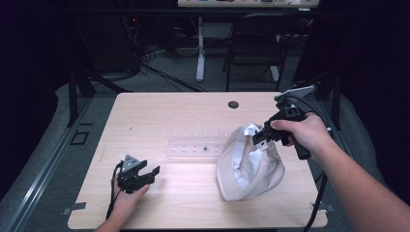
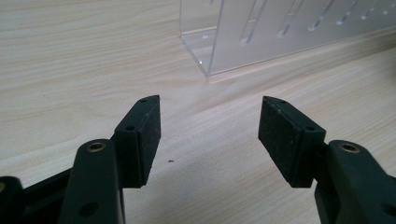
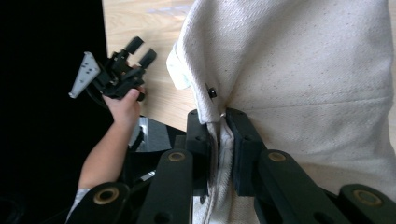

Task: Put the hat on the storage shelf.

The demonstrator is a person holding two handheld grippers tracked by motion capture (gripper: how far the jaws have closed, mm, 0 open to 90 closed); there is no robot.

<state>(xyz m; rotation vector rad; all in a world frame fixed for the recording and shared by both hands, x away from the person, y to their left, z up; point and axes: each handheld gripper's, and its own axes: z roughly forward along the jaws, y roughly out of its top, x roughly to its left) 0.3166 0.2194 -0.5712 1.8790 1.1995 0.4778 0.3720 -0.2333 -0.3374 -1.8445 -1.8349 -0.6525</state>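
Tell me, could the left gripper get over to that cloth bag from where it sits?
Probably yes. The left gripper rests open on the table, and bare wood lies between it and the bag. The clear rack sits farther back, off that path. The right gripper already pinches the bag's rim.

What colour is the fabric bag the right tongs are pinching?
Cream or off-white woven cloth bag, with a paler lining inside; clearest in the right gripper view.
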